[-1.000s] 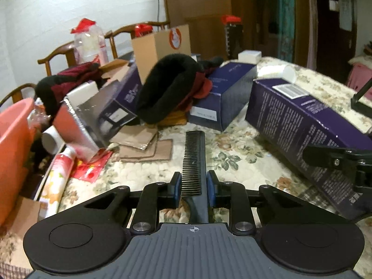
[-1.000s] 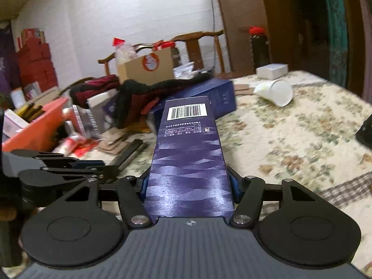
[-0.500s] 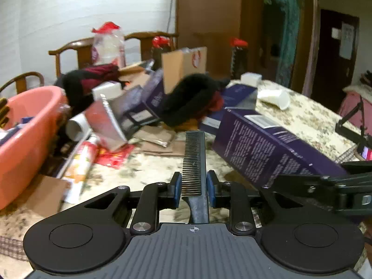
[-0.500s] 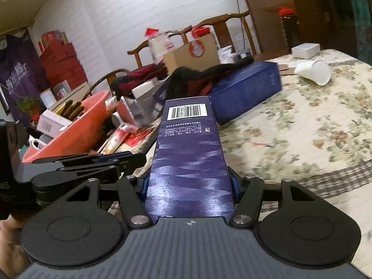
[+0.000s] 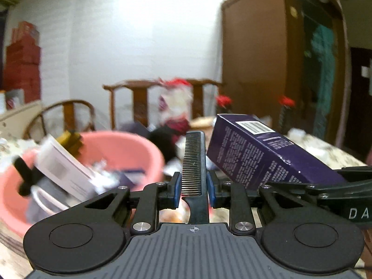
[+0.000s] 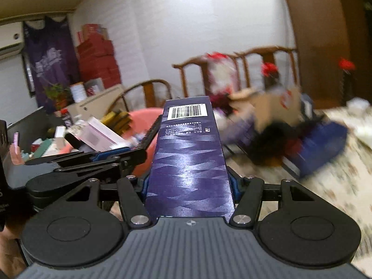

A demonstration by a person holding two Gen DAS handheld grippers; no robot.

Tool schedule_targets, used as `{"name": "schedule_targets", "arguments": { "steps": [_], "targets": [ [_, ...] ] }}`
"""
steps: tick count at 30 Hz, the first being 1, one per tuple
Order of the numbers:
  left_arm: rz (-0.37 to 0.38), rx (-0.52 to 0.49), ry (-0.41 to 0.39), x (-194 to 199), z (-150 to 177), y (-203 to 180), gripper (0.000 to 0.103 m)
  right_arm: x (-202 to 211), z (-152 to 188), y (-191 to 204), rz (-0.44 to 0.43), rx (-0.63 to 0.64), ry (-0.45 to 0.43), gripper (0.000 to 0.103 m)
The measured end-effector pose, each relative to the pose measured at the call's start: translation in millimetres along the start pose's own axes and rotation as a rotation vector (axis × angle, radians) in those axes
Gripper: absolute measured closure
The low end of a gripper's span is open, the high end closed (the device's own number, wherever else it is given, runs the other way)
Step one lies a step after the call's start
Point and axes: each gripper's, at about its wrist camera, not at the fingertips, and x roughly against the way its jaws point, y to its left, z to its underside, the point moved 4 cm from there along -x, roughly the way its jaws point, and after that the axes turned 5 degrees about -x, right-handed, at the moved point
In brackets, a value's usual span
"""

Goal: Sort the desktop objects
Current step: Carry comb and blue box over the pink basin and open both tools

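My left gripper [image 5: 192,190] is shut on a black comb [image 5: 193,162] that sticks out forward between its blue pads. My right gripper [image 6: 188,187] is shut on a long dark purple box [image 6: 189,160] with a barcode label at its far end. In the left wrist view that purple box [image 5: 265,157] juts in from the right, close beside the comb. In the right wrist view the left gripper and the comb [image 6: 148,134] show at the left, over a pink basin [image 6: 139,121]. The pink basin [image 5: 130,148] sits ahead and left in the left wrist view, holding boxes and other items.
Wooden chairs [image 5: 139,102] stand behind the table by a white wall. A blurred pile of dark blue boxes [image 6: 323,146], black cloth and a cardboard box lies to the right on the floral tablecloth [image 6: 330,186]. Red boxes [image 6: 97,62] are stacked at the far left.
Both grippers have risen and swung left with the comb and the purple box still held. The pink basin has come from the left edge to just ahead of the left gripper.
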Motion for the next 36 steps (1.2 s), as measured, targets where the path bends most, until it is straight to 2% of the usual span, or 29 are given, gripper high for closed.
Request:
{"name": "schedule_targets", "arguments": {
  "steps": [1, 9, 15, 21, 24, 25, 28, 31, 36],
  "targets": [
    [-0.012, 0.004, -0.007, 0, -6, 7, 0.08, -3, -6, 7, -0.01, 0.011, -0.008, 0.038],
    [-0.143, 0.057, -0.055, -8, -53, 84, 0.082, -52, -70, 67, -0.055, 0.073, -0.043, 0.038],
    [-0.241, 0.113, -0.034, -32, -60, 146, 0.081, -108, -95, 107, -0.098, 0.082, -0.025, 0.038],
    [-0.281, 0.171, 0.036, -75, -41, 194, 0.079, -180, -85, 126, -0.096, 0.075, 0.051, 0.038],
    [-0.332, 0.139, 0.042, -92, -30, 204, 0.073, -209, -76, 127, -0.078, 0.063, 0.088, 0.038],
    [-0.336, 0.138, 0.067, -97, -27, 205, 0.063, -218, -74, 125, -0.072, 0.059, 0.104, 0.038],
    [-0.286, 0.18, 0.084, -96, -26, 211, 0.059, -237, -66, 123, -0.06, 0.06, 0.146, 0.038],
    [-0.322, 0.198, 0.193, -110, -19, 218, 0.057, -251, -58, 127, -0.032, 0.099, 0.165, 0.038],
    [-0.328, 0.19, 0.293, -121, -10, 227, 0.052, -263, -57, 134, -0.005, 0.158, 0.211, 0.036]
  ]
}}
